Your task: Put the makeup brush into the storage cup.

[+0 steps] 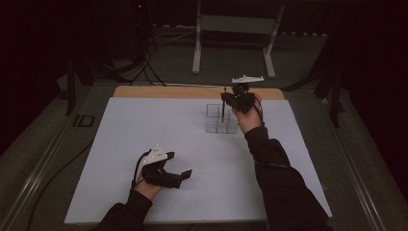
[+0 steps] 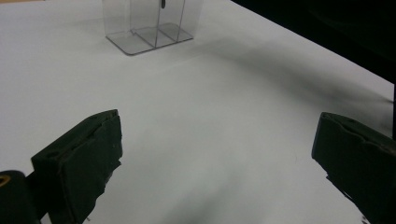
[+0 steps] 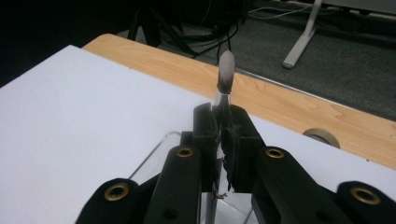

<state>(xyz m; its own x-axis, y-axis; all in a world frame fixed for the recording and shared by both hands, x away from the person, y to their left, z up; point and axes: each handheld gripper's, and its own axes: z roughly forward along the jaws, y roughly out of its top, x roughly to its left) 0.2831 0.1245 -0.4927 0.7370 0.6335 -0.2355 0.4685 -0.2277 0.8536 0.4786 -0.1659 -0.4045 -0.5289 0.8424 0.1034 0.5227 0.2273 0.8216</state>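
Our right gripper (image 3: 223, 122) clamps a brush (image 3: 226, 70) upright, bristles above the jaws, handle pointing down into the clear box (image 1: 221, 119) just below it. Our left gripper (image 1: 179, 177) rests well apart, near the front edge, jaws wide with nothing between. White sheet (image 1: 144, 134) covers the wooden table (image 1: 168, 91); dark floor and a grey stand (image 1: 235, 29) lie beyond.
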